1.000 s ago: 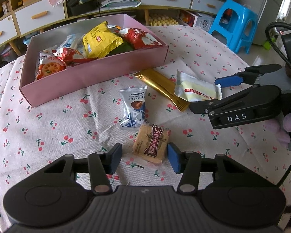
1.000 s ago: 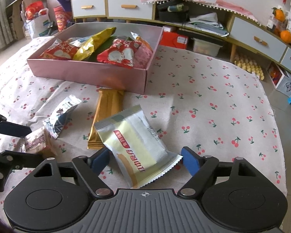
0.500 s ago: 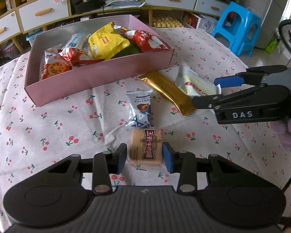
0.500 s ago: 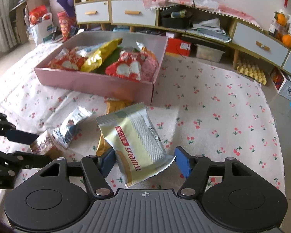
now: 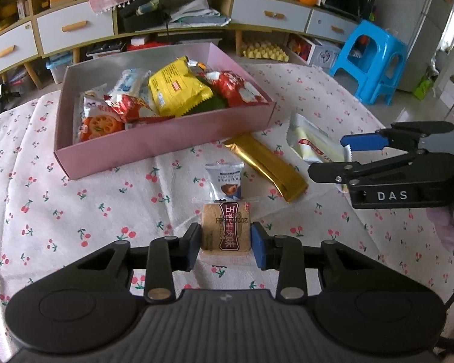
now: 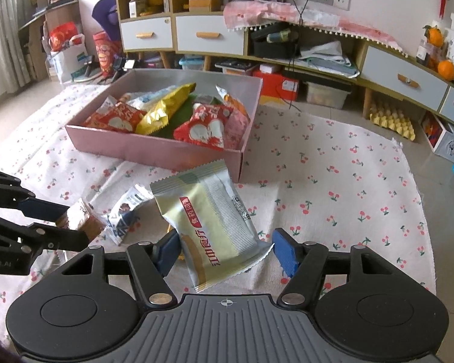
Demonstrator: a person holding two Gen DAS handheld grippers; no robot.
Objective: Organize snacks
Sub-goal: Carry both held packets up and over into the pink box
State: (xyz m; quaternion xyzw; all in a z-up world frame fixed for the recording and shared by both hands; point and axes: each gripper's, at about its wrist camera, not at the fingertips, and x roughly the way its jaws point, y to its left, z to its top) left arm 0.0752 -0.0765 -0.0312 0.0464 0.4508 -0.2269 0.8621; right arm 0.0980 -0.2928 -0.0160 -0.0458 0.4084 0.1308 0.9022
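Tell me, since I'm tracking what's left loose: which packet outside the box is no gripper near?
The gold packet, lying flat beside the pink box. The brown biscuit sits between the left gripper pads, the pale packet within the right gripper.

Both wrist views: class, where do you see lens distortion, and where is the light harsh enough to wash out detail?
Left wrist view: the drawer cabinet bows into a curve, and the doorway beyond the blue stool is washed out. Right wrist view: the shelf line bends too, the curtain at left glares white, and the pale packet shines.
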